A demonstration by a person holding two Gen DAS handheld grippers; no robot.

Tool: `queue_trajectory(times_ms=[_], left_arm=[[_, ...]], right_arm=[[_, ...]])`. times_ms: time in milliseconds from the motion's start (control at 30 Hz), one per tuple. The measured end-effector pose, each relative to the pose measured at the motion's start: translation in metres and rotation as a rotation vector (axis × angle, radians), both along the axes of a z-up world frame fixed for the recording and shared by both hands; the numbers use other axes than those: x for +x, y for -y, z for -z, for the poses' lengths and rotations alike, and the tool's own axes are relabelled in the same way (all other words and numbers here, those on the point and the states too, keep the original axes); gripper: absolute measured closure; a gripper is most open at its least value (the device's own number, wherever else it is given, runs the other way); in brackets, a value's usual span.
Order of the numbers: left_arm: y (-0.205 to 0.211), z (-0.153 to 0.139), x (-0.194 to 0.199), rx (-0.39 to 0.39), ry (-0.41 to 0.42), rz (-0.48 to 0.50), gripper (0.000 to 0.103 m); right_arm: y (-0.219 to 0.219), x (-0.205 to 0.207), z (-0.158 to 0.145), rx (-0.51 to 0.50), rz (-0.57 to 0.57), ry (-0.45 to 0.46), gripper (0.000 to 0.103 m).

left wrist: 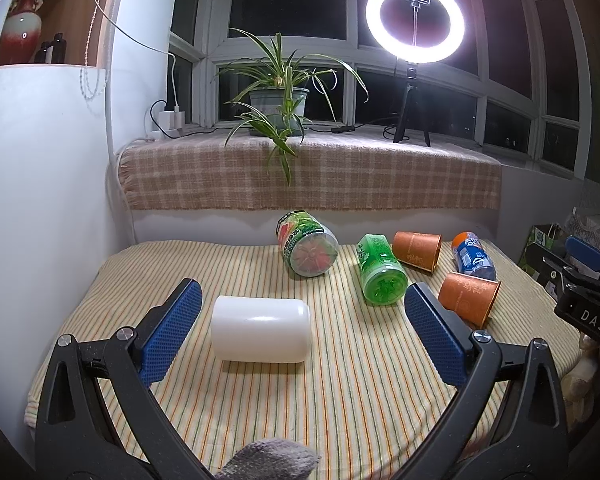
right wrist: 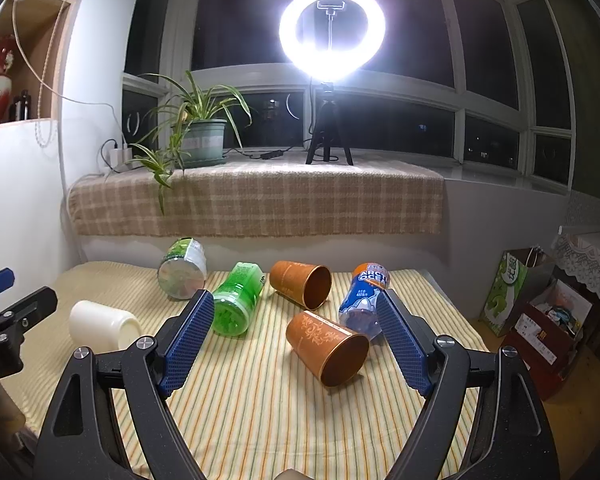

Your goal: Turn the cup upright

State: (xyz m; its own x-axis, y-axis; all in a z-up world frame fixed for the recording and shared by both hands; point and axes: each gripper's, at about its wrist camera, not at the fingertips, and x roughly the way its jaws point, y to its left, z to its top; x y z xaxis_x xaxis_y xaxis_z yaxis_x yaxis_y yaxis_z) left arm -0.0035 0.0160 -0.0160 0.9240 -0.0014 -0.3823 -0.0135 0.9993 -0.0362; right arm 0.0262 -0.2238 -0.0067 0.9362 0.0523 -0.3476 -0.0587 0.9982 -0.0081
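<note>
A white cup (left wrist: 261,329) lies on its side on the striped cloth, between the open fingers of my left gripper (left wrist: 303,292); it also shows at the left in the right wrist view (right wrist: 102,325). Two orange cups lie on their sides: the nearer one (right wrist: 327,347) (left wrist: 469,297) sits between the open fingers of my right gripper (right wrist: 296,300), its mouth toward the camera, and the farther one (right wrist: 301,283) (left wrist: 417,250) lies behind it. Neither gripper touches a cup.
Bottles lie on the cloth: a watermelon-label one (left wrist: 308,243), a green one (left wrist: 380,275) and a blue one (right wrist: 364,300). The plaid-covered sill (left wrist: 312,176) holds a plant (left wrist: 278,96) and ring light (left wrist: 415,20). Bags and boxes (right wrist: 540,308) stand to the right.
</note>
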Motion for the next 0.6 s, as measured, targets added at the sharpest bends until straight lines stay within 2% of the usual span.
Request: queue_trajectory(times_ms=[333, 467, 600], left_arm=[[0.005, 0.002, 0.000, 0.018, -0.019, 0.035, 0.000], [0.004, 0.004, 0.002, 0.010, -0.043, 0.055, 0.000], [0.002, 0.009, 0.006, -0.007, -0.084, 0.071, 0.000]], right_arm=[[0.005, 0.002, 0.004, 0.001, -0.028, -0.031, 0.020], [0.017, 0.008, 0.007, 0.032, -0.059, -0.083, 0.020], [0.029, 0.022, 0.011, 0.057, -0.159, -0.184, 0.020]])
